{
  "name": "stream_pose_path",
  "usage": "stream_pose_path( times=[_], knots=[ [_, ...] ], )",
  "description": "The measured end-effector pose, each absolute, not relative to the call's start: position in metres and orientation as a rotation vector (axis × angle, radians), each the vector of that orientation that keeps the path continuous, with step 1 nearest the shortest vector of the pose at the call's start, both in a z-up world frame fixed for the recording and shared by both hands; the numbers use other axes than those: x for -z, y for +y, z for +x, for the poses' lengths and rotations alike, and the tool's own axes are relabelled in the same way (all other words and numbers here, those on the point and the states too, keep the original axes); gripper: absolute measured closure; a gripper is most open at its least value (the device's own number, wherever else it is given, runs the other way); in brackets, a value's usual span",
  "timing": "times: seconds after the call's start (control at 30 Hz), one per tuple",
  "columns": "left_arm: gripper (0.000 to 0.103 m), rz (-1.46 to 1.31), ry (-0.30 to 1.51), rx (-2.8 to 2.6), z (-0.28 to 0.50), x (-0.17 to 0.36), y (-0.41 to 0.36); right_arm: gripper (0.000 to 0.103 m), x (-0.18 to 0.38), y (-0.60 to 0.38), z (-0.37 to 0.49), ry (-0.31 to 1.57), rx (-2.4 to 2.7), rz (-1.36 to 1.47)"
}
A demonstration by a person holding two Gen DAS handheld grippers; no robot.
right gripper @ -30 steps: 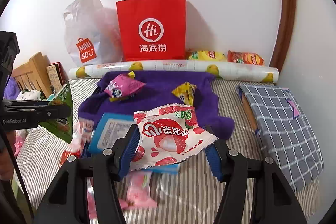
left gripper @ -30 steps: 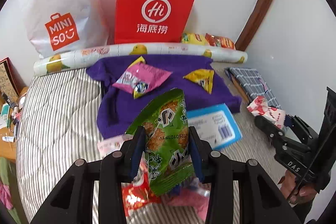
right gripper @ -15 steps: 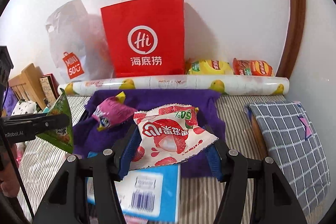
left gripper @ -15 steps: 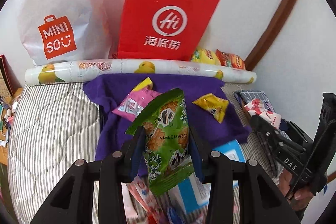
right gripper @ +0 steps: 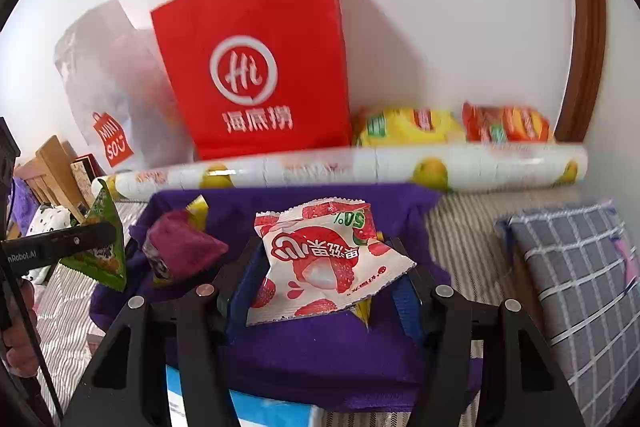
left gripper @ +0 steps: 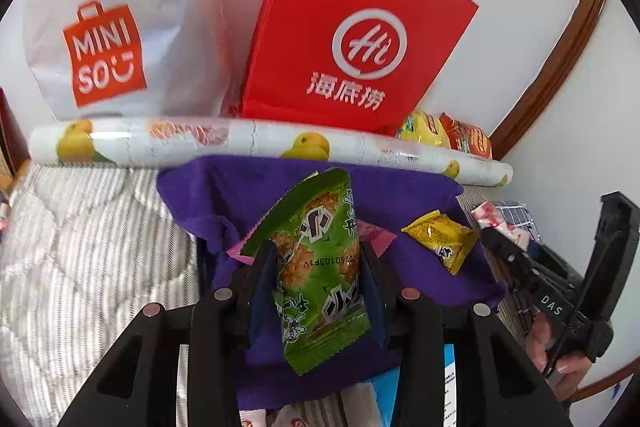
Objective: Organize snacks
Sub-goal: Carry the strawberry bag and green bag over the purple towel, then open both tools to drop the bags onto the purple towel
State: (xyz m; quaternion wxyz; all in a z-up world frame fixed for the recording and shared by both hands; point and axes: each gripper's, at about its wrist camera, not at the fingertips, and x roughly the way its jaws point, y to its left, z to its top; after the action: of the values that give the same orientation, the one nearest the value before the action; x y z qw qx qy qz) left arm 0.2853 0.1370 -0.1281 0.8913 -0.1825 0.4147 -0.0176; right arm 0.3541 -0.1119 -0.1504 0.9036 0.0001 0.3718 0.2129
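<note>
Hiding the pink packet (left gripper: 376, 237) behind it, the left tool (left gripper: 320, 279) clamps a green packet (left gripper: 320, 267); the right tool (right gripper: 324, 275) grips a strawberry packet (right gripper: 324, 259).

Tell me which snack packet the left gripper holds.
The green packet, pinched upright in the left gripper. The red-and-white strawberry packet sits in the right gripper; the yellow packet lies loose on the purple cloth.

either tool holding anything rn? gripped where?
Left tool: green foil snack packet, pinched across its middle. Right tool: white-and-red strawberry candy packet, held by its side edges.
</note>
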Motion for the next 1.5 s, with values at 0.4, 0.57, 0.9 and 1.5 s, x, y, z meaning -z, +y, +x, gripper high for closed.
stream_pose_path(
  times=[0.4,0.57,0.9,1.5],
  knots=[
    [0.064,-0.332,0.955,0.022,0.294,0.163,0.120,0.044,0.183,-0.107,0.357,0.877,-0.454,-0.067],
    [0.064,-0.340,0.977,0.005,0.297,0.169,0.125,0.044,0.185,-0.107,0.358,0.881,-0.463,-0.069],
    [0.054,-0.342,0.960,-0.014,0.295,0.166,0.128,0.044,0.182,-0.112,0.359,0.864,-0.460,-0.039],
    [0.036,-0.334,0.882,-0.006,0.281,0.138,0.128,0.033,0.136,-0.128,0.319,0.713,-0.397,0.017]
  ],
)
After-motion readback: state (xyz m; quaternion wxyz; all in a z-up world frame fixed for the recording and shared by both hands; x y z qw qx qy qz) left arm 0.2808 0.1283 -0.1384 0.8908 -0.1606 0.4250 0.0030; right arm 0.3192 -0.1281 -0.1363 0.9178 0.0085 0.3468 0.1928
